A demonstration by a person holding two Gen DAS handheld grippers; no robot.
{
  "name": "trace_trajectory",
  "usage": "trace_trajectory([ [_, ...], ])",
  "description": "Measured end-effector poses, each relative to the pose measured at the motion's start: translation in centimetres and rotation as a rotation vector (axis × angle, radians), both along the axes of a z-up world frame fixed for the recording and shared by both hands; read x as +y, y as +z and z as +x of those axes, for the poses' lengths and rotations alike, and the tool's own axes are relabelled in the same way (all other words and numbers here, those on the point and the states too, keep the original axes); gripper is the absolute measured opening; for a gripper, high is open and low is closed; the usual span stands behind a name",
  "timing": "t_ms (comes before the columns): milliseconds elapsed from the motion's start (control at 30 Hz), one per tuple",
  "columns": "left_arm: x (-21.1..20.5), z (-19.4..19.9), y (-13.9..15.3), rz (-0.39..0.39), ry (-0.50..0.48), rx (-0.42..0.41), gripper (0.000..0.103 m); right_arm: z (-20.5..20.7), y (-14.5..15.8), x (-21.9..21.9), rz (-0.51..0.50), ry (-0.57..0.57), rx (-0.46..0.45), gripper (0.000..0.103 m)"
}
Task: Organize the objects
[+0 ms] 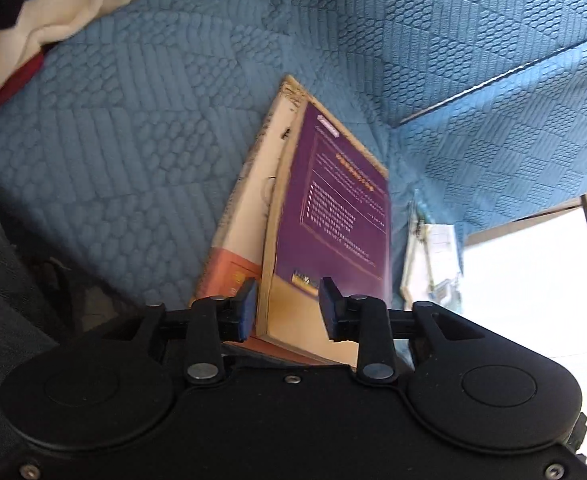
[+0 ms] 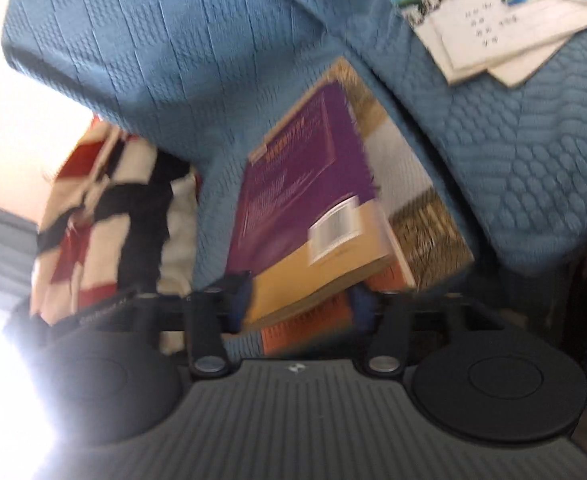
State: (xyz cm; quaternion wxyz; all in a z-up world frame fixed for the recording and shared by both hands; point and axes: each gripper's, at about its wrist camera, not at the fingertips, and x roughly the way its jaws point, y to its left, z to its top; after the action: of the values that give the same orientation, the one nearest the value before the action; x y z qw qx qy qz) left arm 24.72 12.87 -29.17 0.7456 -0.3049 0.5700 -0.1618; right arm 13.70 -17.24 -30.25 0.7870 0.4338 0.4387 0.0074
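Right wrist view is motion-blurred; print on the purple book is illegible. It lies atop a white-and-orange book on the blue quilted sofa; both near edges are hidden behind the gripper bodies. Left gripper: jaws parted around the purple book's lower edge, not pressing. Right gripper: jaws open, the stack between them. Loose papers partly cropped at top right. Striped cloth beside the stack.

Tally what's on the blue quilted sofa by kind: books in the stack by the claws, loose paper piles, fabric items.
Books in the stack: 2, purple book on the white-and-orange book
Loose paper piles: 1, paper pile; sheet count unclear
Fabric items: 1, red, white and black cloth
Total: 4
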Motion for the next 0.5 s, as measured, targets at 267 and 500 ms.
trace_trajectory([
  [267,0.2,-0.1,0.1,0.024,0.006,-0.050,0.038,-0.6,3.7,-1.4,-0.202,0.043,-0.019,0.065],
  [500,-2.3,1.2,0.0,0.093,-0.082,-0.155,0.041,3.4,2.5,-1.6,-0.412,0.108,-0.088,0.065],
])
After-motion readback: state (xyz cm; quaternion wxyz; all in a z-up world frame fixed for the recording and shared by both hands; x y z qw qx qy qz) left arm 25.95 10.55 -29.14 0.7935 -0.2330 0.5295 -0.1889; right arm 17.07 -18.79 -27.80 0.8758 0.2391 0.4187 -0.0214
